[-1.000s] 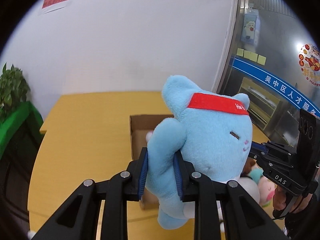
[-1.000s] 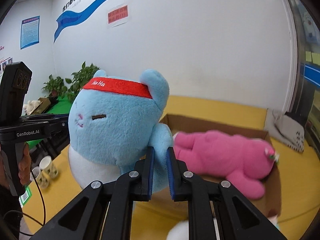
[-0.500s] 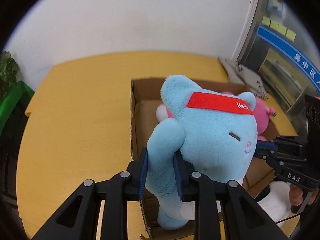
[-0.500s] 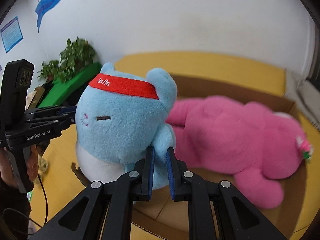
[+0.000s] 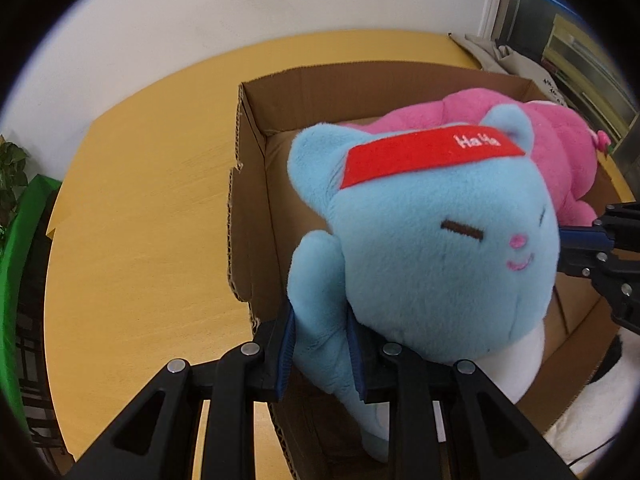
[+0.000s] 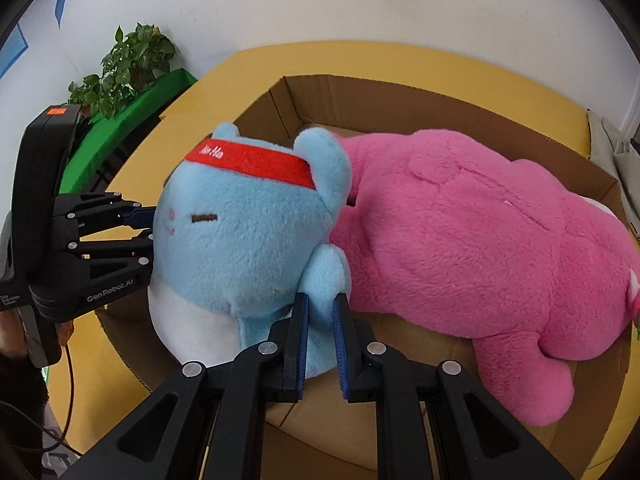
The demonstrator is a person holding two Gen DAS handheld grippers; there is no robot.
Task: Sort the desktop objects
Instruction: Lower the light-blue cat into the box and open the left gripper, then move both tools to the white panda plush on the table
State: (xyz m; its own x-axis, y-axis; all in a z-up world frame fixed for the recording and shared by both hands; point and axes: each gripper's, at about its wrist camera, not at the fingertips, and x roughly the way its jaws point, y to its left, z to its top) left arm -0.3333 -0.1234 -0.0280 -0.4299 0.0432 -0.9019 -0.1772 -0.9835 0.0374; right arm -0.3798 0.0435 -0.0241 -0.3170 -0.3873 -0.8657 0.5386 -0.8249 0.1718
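Both grippers, left (image 5: 320, 344) and right (image 6: 320, 328), pinch the blue plush (image 6: 248, 248) by its arms. It has dropped from above the cardboard box (image 6: 288, 104) to inside it, beside the pink plush (image 6: 480, 240). Release looks near.

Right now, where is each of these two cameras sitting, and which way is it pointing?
Left wrist view: sits on the left claw, looking forward and down into the cardboard box; its fingers clamp the blue plush cat by one arm, and the right claw shows at the right edge.
Right wrist view: sits on the right claw, facing the same box from the opposite side; the left claw and the person's hand show.
Both share the cat, the pink plush and the box.
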